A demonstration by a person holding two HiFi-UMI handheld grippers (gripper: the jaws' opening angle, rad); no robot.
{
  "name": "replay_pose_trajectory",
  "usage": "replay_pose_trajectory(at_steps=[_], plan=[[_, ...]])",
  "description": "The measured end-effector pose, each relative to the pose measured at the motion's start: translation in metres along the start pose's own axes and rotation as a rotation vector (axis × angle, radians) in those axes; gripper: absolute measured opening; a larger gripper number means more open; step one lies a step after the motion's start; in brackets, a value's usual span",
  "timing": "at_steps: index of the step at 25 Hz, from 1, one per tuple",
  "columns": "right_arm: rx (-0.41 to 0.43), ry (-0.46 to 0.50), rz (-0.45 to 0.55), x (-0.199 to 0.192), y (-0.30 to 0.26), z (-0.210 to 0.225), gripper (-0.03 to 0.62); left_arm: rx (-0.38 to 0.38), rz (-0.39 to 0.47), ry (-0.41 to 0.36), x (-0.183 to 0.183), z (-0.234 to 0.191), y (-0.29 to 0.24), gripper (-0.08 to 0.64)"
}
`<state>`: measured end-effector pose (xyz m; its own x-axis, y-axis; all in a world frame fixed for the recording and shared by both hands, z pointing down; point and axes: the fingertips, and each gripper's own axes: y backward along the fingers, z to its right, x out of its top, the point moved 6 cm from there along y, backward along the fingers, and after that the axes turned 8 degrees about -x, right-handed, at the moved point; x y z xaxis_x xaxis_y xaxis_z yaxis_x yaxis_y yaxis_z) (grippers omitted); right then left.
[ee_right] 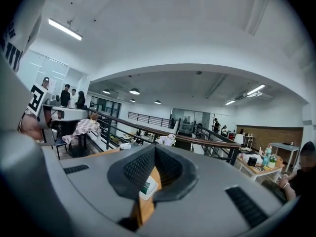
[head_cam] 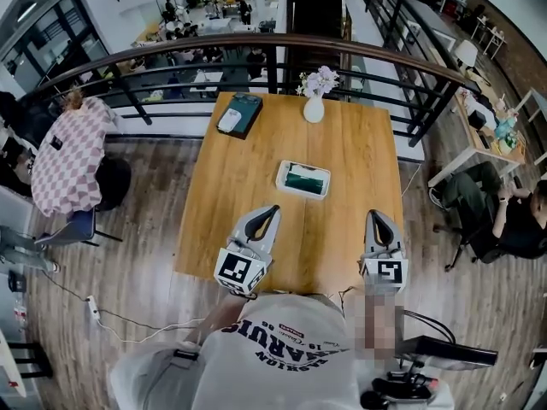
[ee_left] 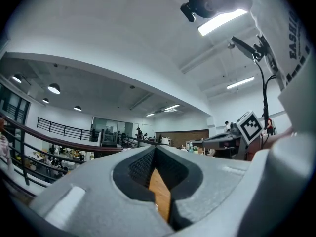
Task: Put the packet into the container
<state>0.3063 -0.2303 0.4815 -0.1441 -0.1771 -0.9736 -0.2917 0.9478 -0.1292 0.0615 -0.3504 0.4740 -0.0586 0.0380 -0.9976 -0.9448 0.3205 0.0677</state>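
An office mezzanine: curved railing (head_cam: 256, 41) overlooks staffed desks (head_cam: 224, 5) below.

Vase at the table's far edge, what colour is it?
White vase, holding pale flowers; the head view shows it best.

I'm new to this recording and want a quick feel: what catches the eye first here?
A wooden table beside a railing, with a white tray holding something green at its middle. A vase of flowers stands at the far edge and a dark box at the far left corner. The left gripper and right gripper sit at the near edge, both shut and empty.
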Motion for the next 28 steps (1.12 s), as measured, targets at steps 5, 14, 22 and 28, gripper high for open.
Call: replay_pose_trajectory(at_steps=[5, 14, 22, 28], plan=[[-0.013, -0.005, 0.007, -0.003, 0.021, -0.005, 0.006, -0.004, 0.007, -0.009, -0.003, 0.006, 0.013, 0.002], [0.002, -0.009, 0.030, -0.004, 0.079, -0.005, 0.006, 0.015, 0.023, -0.019, 0.008, 0.060, 0.054, 0.002], [-0.008, -0.045, 0.028, -0.027, 0.180, 0.001, 0.006, -0.028, 0.011, -0.035, 0.002, 0.153, 0.092, 0.002], [-0.015, -0.038, 0.011, -0.053, 0.275, 0.001, 0.006, -0.055, -0.005, -0.015, -0.009, 0.238, 0.129, 0.002]])
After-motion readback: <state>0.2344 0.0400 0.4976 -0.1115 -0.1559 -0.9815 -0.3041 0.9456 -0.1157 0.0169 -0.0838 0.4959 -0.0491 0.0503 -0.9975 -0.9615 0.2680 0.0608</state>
